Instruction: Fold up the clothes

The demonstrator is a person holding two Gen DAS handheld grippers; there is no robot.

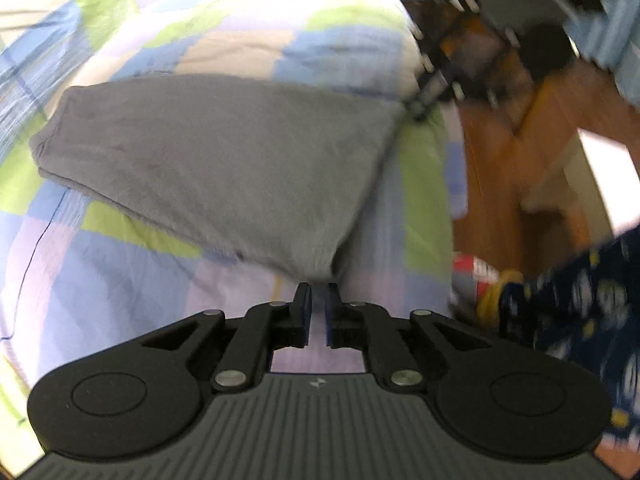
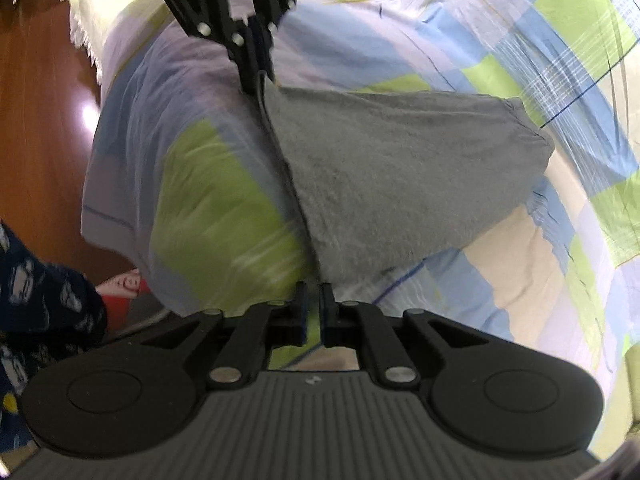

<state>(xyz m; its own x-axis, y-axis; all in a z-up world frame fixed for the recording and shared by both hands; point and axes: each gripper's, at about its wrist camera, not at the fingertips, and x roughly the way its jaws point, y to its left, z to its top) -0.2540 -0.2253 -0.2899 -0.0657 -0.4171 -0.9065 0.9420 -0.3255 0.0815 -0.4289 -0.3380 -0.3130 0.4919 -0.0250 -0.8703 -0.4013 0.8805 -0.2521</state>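
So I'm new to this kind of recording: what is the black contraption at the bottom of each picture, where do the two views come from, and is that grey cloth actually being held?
No robot arm here: a person carries a two-finger hand-held gripper in each hand, with a wide-angle camera on each looking along its fingers. That is the black shape at the bottom.

One picture comes from the left hand-held gripper, the other from the right hand-held gripper. Each also shows up at the top of the other's view.

A grey garment lies on a bed with a checked cover in blue, green and lilac. Each gripper's jaws are almost together, pinching one end of the same garment edge, stretched between them. Wooden floor runs beside the bed, and the person's patterned dark sleeve is at the side.
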